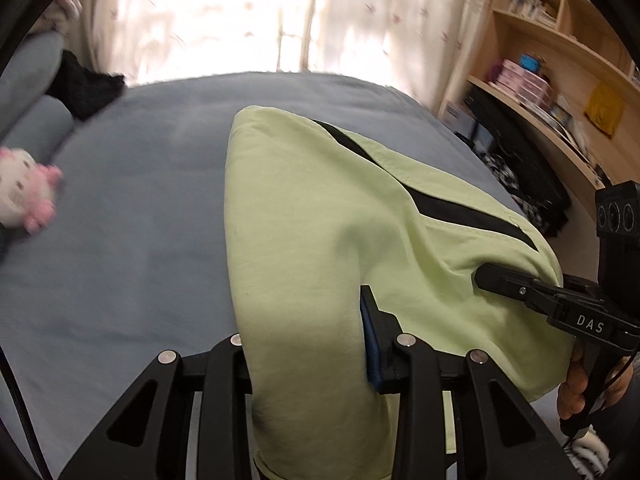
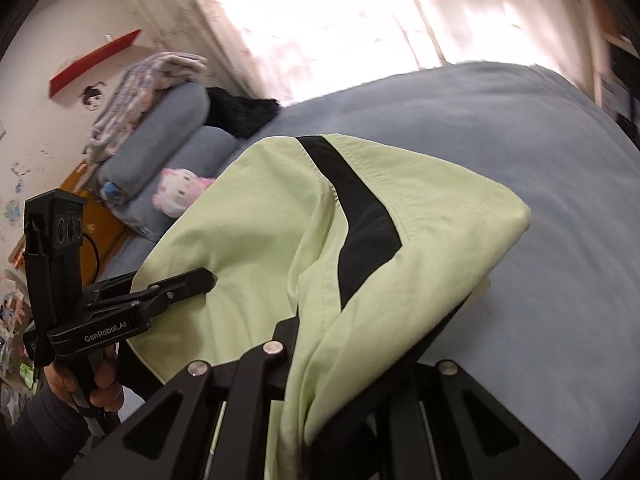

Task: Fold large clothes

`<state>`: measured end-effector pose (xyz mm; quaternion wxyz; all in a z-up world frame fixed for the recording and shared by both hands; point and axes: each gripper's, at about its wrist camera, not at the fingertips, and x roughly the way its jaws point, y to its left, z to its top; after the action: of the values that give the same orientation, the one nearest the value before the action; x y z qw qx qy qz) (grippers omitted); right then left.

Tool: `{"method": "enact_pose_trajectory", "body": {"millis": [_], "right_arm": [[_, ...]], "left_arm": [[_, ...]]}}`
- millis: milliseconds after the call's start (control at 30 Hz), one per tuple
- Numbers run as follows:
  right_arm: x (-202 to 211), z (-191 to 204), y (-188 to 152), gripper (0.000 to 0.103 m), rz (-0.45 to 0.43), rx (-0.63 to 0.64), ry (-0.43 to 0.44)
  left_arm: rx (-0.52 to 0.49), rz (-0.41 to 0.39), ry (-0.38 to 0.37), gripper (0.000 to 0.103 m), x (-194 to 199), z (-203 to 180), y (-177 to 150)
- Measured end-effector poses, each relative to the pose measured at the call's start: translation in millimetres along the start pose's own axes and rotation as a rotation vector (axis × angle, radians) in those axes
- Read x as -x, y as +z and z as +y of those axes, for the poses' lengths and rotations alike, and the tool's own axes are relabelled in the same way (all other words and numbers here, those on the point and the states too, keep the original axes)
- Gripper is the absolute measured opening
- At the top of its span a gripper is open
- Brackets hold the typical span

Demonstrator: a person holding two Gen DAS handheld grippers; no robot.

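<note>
A light green garment [image 1: 320, 220] with a black stripe [image 1: 460, 210] hangs stretched between both grippers above a blue bed [image 1: 140, 200]. My left gripper [image 1: 308, 344] is shut on one bunched edge of it; cloth drapes over the fingers. My right gripper [image 2: 360, 360] is shut on the other edge of the garment [image 2: 260, 220], cloth covering its fingers. The right gripper shows in the left wrist view [image 1: 484, 278] at the far right. The left gripper shows in the right wrist view [image 2: 206, 280] at the left. The far end of the garment rests on the bed.
A pink and white plush toy [image 1: 24, 192] and blue pillows [image 2: 160, 132] lie at the head of the bed. A black cloth [image 1: 88, 84] lies by the pillows. Wooden shelves [image 1: 560, 60] with books stand on the right. Bright curtains [image 1: 240, 12] hang behind the bed.
</note>
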<state>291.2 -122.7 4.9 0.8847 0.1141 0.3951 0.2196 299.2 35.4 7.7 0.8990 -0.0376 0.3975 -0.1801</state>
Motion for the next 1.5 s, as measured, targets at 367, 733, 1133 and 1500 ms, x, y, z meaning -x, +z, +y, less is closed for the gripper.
{"method": "enact_pose_trajectory", "body": {"millis": [367,733,1133,1500], "right_arm": [[-156.3,66.8,91.6,0.009,-0.06,0.034,0.059],[-321.5,6.3,84.2,0.012,0.082,-0.061,0.011],[-315.8,-47.1,61.0,0.049,0.133,-0.253,0.107],[-316.7,-24.9,65.4,0.011,0.215,-0.214,0.113]], "left_arm": [[-0.024,-0.049,0.096,0.032,-34.7,172.6,84.5],[0.047,0.133,0.115,0.045,-201.1,275.1,60.5],[0.225,0.05,0.135,0.088,-203.1,315.8,25.8],[0.368,0.073,-0.025,0.059,-208.7,312.0,1.4]]}}
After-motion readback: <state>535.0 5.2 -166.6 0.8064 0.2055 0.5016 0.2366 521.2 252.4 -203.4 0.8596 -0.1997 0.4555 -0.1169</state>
